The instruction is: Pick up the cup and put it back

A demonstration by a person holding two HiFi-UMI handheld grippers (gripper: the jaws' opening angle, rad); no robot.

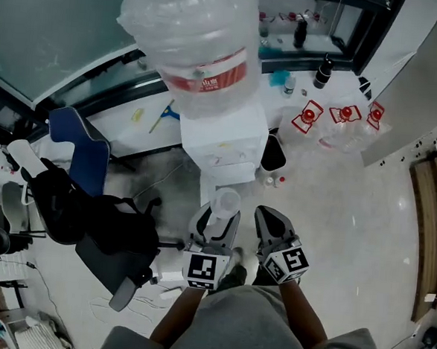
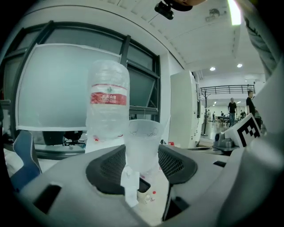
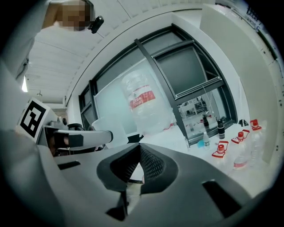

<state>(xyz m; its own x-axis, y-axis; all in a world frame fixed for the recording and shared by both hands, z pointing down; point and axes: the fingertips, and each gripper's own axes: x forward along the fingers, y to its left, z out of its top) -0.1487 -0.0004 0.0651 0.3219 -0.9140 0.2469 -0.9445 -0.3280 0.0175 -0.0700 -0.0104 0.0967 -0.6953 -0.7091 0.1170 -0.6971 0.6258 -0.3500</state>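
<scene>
Left hand-held gripper is clamped on the translucent cup, held upright and off any surface, with the water dispenser at 12 o'clock. Right hand-held gripper is closed and empty, at the cup's 3 o'clock. Recommendation: hold the cup vertical, lower it slowly, and release only once seated.

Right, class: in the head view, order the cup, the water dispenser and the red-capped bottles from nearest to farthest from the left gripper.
1. Cup, held in the left gripper.
2. Water dispenser, just ahead.
3. Red-capped bottles, far back on the right.
</scene>
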